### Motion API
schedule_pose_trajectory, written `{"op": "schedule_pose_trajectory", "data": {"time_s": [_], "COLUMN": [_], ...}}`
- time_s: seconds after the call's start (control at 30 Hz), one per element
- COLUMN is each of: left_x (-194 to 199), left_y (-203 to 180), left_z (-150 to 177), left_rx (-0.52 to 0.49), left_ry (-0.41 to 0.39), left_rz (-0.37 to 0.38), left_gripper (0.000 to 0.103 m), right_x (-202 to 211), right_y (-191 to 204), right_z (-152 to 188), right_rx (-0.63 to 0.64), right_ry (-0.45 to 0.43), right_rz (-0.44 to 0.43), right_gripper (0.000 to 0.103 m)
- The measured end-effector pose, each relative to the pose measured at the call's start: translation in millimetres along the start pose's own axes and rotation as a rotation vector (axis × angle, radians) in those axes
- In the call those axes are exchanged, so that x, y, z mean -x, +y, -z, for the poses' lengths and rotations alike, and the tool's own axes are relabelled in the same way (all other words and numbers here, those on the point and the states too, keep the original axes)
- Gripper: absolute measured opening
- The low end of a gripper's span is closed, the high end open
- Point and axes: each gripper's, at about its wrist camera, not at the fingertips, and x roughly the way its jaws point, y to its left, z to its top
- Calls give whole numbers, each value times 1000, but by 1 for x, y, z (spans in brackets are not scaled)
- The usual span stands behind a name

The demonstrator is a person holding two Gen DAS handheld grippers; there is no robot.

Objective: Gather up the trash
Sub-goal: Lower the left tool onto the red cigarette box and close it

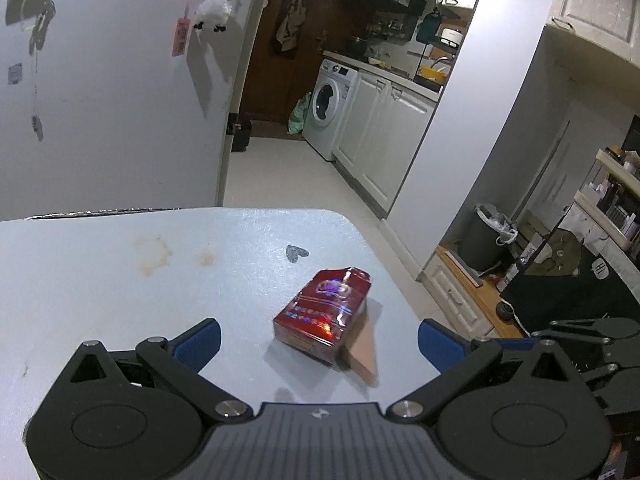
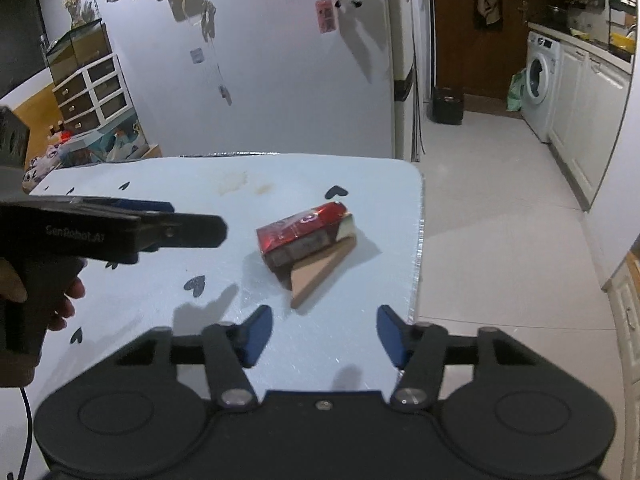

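A crumpled red cigarette pack lies on the pale blue table near its right edge, resting on a tan wedge of cardboard. My left gripper is open and empty, its blue pads either side of the pack and a little short of it. In the right wrist view the pack and the cardboard wedge lie ahead of my right gripper, which is open and empty above the table. The left gripper shows from the side at the left of that view.
A grey bin with a white liner stands on the floor to the right, beside a low wooden cabinet. The table's right edge drops to the tiled floor. A white wall with hanging ornaments stands behind the table. A kitchen with a washing machine lies beyond.
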Motion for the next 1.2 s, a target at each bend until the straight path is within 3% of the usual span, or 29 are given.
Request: {"op": "schedule_pose_trajectory", "data": {"time_s": [0.3,0.47,0.63,0.67,0.73,0.97,1.2], "left_x": [-21,-30,-45,-48,-55,-77,-97], "left_y": [15,19,18,18,18,19,15], "left_z": [-3,-3,-6,-7,-8,-12,-13], "left_rx": [-44,-33,-33,-29,-29,-23,-77], "left_ry": [57,78,100,105,113,132,175], "left_rz": [22,39,42,45,49,57,93], "left_gripper": [103,103,102,102,102,96,93], "right_x": [-54,-73,-78,-78,-78,-60,-42], "right_y": [17,22,18,17,15,6,-3], "right_z": [-5,-4,-5,-5,-4,10,25], "right_rx": [-22,-7,-13,-11,-2,28,27], "right_ry": [64,76,55,54,58,75,92], "right_rz": [-29,-4,-13,-21,-34,-77,-109], "right_gripper": [47,27,23,16,11,9,9]}}
